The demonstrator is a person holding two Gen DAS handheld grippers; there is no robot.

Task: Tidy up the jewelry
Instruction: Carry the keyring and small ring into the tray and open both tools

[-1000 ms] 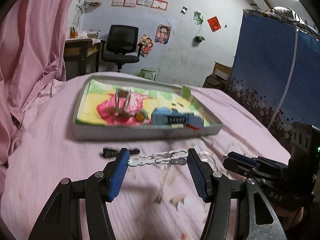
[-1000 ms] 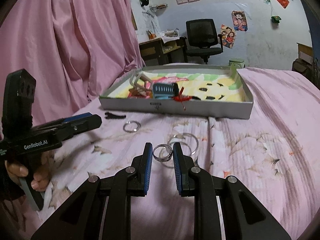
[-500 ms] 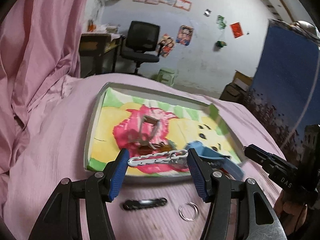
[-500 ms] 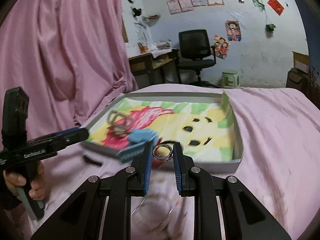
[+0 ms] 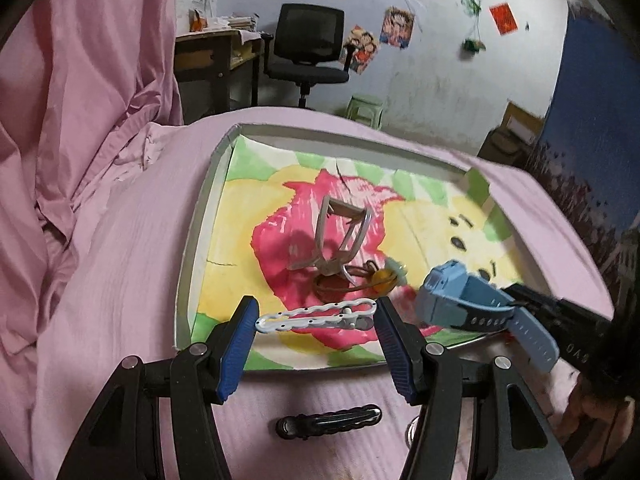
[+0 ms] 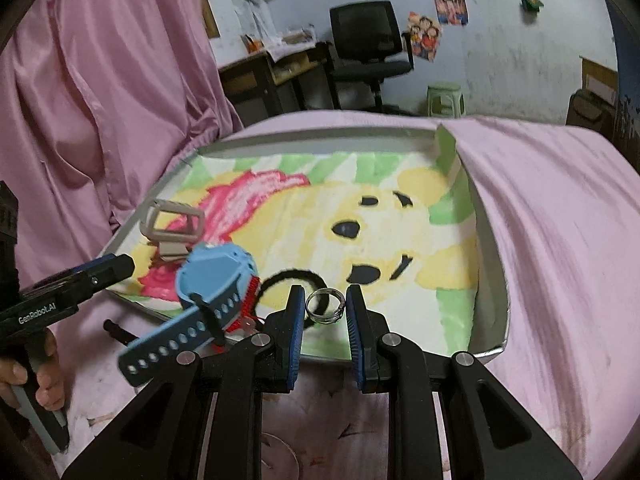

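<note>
Grippers of both hands hang over the near edge of a shallow grey tray (image 5: 202, 216) that sits on a pink bedsheet (image 5: 120, 264), its floor lined with a bright picture of a yellow bear face on pink and green. The left gripper (image 5: 316, 318) is clamped on a white hair clip (image 5: 316, 317), held crosswise, each end pressed against a blue pad, above the tray's near left corner. Just ahead of its fingertips lie a beige watch strap (image 5: 340, 236), standing up on its loop, and a brown cord bracelet with an amber bead (image 5: 360, 280); to its right front rests a blue watch (image 5: 464, 300), whose strap hangs out over the tray's rim. Below the left gripper, outside the tray on the sheet, lies a black hair clip (image 5: 328, 420). The right gripper (image 6: 325, 306) is closed on a silver ring (image 6: 325, 306), pinched upright between its pads, over the tray's near rim. Directly beyond that ring, a black hair tie (image 6: 292, 280) lies on the lining; to the left front is the blue watch (image 6: 216, 280) with a bit of red thread beside it. At the far left of the right wrist view, a hand (image 6: 40, 376) grips the other tool's handle.
</note>
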